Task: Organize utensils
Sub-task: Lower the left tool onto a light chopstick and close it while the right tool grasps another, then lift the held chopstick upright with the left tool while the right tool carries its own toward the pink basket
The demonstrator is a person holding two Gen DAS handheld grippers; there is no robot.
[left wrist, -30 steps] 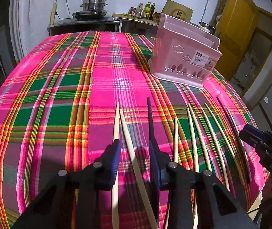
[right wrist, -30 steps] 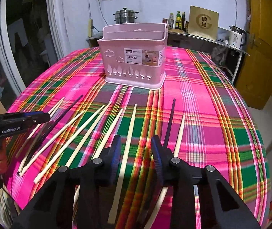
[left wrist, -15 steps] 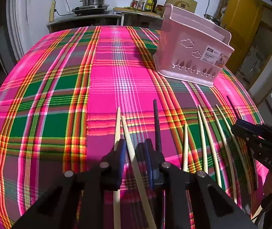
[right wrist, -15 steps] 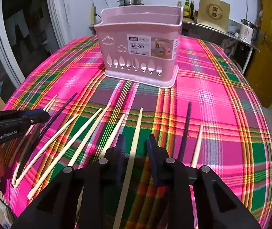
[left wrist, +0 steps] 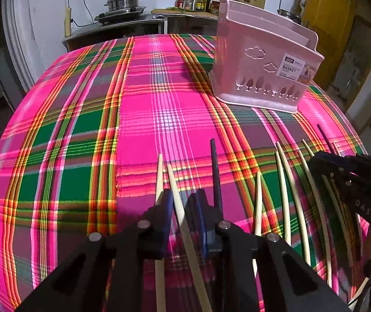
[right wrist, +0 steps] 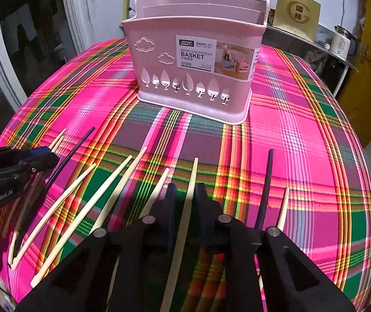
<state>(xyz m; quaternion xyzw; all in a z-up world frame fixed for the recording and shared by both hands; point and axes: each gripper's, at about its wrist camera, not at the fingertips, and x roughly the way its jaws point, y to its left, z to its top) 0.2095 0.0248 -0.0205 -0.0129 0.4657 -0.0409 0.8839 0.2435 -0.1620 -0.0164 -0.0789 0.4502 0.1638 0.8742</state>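
Chopsticks lie in a row on my plaid cloth before the pink basket (right wrist: 193, 59); my left gripper (left wrist: 181, 208) and right gripper (right wrist: 185, 202), jaws just closing, each pinch 1 pale stick, which could pivot and slip when lifted.

Pale chopstick (right wrist: 185, 208) between right gripper (right wrist: 184, 202) pads: near end cut by bottom frame edge. Same for pale chopstick (left wrist: 179, 208) in left gripper (left wrist: 183, 208). Basket (right wrist: 193, 59) interior hidden behind front wall. Tablecloth (left wrist: 81, 130) near edge hidden under gripper bodies.

Right tongs (right wrist: 184, 202) astride pale chopstick (right wrist: 189, 182), closing.
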